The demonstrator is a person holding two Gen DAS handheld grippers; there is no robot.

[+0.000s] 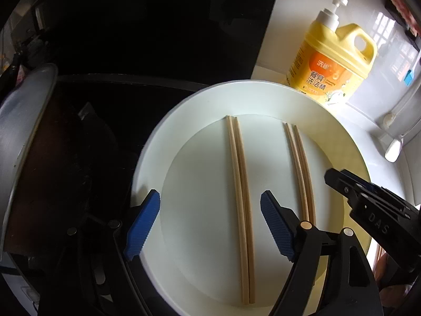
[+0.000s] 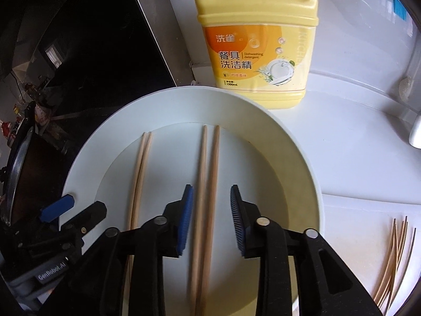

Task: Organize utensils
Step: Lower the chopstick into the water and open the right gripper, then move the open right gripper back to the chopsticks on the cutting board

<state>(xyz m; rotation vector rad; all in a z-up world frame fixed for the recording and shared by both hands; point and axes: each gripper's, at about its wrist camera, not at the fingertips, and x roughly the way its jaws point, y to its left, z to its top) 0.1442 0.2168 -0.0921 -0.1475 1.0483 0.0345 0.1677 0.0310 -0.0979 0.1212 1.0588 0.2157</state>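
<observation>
A white round plate point(image 1: 200, 121) holds two pairs of wooden chopsticks. In the left wrist view the left pair point(image 1: 240, 168) lies between the tips of my open left gripper point(image 1: 210, 223); the right pair point(image 1: 300, 166) lies to its right. My right gripper shows at the right edge point(image 1: 368, 200). In the right wrist view my open right gripper point(image 2: 211, 221) straddles the right pair point(image 2: 208, 184) over the plate point(image 2: 294, 163). The left pair point(image 2: 140, 173) lies to its left, beside my left gripper point(image 2: 76, 213). Neither gripper holds anything.
A yellow dish detergent jug point(image 2: 257, 42) stands behind the plate on the white counter. A black stovetop point(image 2: 100, 52) with a metal pan point(image 1: 23, 137) lies to the left. Several thin wooden sticks point(image 2: 394, 258) lie on the counter to the right.
</observation>
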